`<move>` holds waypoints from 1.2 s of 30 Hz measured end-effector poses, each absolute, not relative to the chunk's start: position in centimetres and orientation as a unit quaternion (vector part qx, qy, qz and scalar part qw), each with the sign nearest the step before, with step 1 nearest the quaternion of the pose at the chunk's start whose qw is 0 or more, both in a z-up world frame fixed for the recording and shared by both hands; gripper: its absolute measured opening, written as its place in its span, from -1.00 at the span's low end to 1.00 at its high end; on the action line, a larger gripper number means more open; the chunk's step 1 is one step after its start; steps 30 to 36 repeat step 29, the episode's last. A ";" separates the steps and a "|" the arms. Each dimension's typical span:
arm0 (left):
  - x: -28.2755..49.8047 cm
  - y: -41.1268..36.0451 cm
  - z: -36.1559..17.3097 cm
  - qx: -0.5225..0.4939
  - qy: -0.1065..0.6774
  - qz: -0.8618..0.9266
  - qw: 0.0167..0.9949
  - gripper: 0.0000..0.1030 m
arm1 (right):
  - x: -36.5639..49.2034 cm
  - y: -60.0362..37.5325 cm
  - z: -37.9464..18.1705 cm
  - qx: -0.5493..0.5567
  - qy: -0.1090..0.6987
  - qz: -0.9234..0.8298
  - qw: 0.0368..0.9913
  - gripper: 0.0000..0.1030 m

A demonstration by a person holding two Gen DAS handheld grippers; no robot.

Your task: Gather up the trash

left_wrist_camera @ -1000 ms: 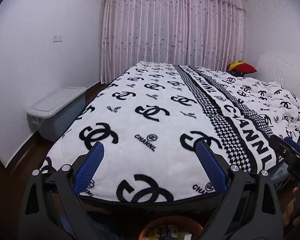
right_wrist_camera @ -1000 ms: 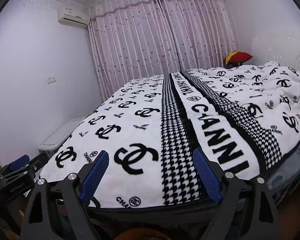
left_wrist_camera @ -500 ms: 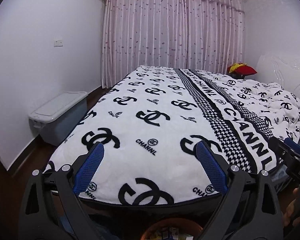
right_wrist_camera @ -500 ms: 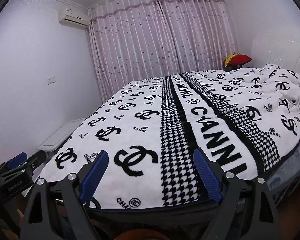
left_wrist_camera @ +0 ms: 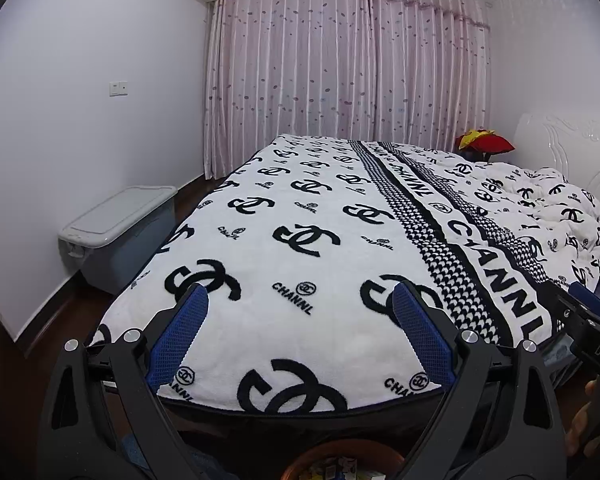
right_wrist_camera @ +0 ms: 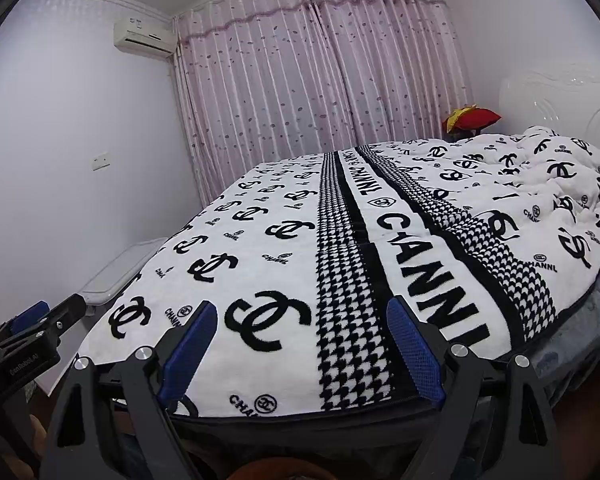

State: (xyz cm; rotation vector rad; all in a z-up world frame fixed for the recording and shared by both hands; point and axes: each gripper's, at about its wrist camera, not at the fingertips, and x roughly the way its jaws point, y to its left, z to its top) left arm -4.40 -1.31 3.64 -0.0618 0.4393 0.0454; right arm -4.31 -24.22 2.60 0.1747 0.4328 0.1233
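Note:
My left gripper is open and empty, held at the foot of a bed with a white blanket with black logos. My right gripper is open and empty too, over the same blanket. Each gripper shows at the edge of the other's view: the right one at the right edge, the left one at the left edge. A round brown container with small colourful items inside sits below the left gripper; its rim also shows under the right gripper. No loose trash shows on the bed.
A grey lidded storage box stands on the dark floor between the bed and the left wall. Pink curtains cover the far wall. A red and yellow cushion lies at the far right near the white headboard.
Both views have tilted up and drawn back slightly, so the bed sits lower in frame and more curtain and wall show. Both grippers stay open.

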 end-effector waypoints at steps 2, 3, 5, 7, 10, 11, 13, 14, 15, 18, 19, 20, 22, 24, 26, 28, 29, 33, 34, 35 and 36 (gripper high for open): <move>-4.4 -1.3 3.6 -0.030 0.218 0.022 0.975 0.77 | -4.3 -24.2 2.6 0.088 0.215 0.062 0.971 0.65; -4.4 -1.3 3.6 -0.031 0.218 0.022 0.975 0.77 | -4.3 -24.2 2.6 0.088 0.215 0.062 0.971 0.65; -4.3 -1.3 3.6 -0.030 0.218 0.022 0.975 0.77 | -4.3 -24.2 2.6 0.088 0.216 0.062 0.971 0.65; -4.4 -1.3 3.7 -0.030 0.218 0.024 0.975 0.77 | -4.3 -24.2 2.5 0.088 0.217 0.062 0.970 0.65; -4.2 -1.3 3.7 -0.030 0.220 0.024 0.975 0.77 | -4.3 -24.3 2.5 0.089 0.218 0.064 0.970 0.65; -4.3 -1.3 3.7 -0.030 0.219 0.025 0.975 0.77 | -4.3 -24.3 2.4 0.088 0.218 0.064 0.970 0.65; -4.3 -1.3 3.8 -0.032 0.219 0.025 0.975 0.77 | -4.3 -24.2 2.4 0.087 0.218 0.064 0.970 0.65; -4.3 -1.3 3.8 -0.032 0.219 0.025 0.975 0.77 | -4.3 -24.2 2.4 0.087 0.219 0.065 0.970 0.65; -4.3 -1.2 3.8 -0.032 0.219 0.025 0.975 0.77 | -4.3 -24.3 2.3 0.087 0.220 0.065 0.970 0.65; -4.2 -1.2 3.7 -0.032 0.221 0.023 0.975 0.77 | -4.2 -24.1 2.2 0.086 0.221 0.065 0.969 0.65; -4.2 -1.3 3.7 -0.031 0.222 0.022 0.974 0.77 | -4.2 -24.1 2.1 0.086 0.222 0.065 0.969 0.65; -4.1 -1.2 3.6 -0.031 0.223 0.022 0.974 0.77 | -4.2 -24.0 2.1 0.085 0.223 0.066 0.969 0.65; -4.1 -1.2 3.6 -0.031 0.224 0.023 0.974 0.77 | -4.2 -24.0 2.0 0.083 0.223 0.066 0.969 0.65; -4.2 -1.2 3.6 -0.033 0.222 0.026 0.974 0.77 | -4.1 -23.9 1.9 0.084 0.224 0.067 0.969 0.65; -4.2 -1.1 3.6 -0.035 0.222 0.031 0.974 0.77 | -4.1 -23.9 1.8 0.083 0.226 0.067 0.968 0.66; -4.1 -1.0 3.5 -0.036 0.225 0.031 0.973 0.77 | -4.1 -23.9 1.8 0.083 0.227 0.067 0.968 0.66; -4.1 -1.0 3.4 -0.037 0.226 0.030 0.973 0.77 | -4.0 -23.8 1.8 0.082 0.227 0.067 0.968 0.66; -4.1 -1.0 3.4 -0.037 0.226 0.030 0.973 0.77 | -4.0 -23.8 1.8 0.082 0.227 0.067 0.968 0.66; -4.1 -1.0 3.4 -0.037 0.226 0.030 0.973 0.77 | -4.0 -23.8 1.8 0.082 0.227 0.067 0.968 0.66; -4.1 -1.0 3.4 -0.037 0.226 0.030 0.973 0.77 | -4.0 -23.8 1.8 0.082 0.227 0.067 0.968 0.66; -4.1 -1.0 3.4 -0.037 0.226 0.030 0.973 0.77 | -4.0 -23.8 1.8 0.082 0.227 0.067 0.968 0.66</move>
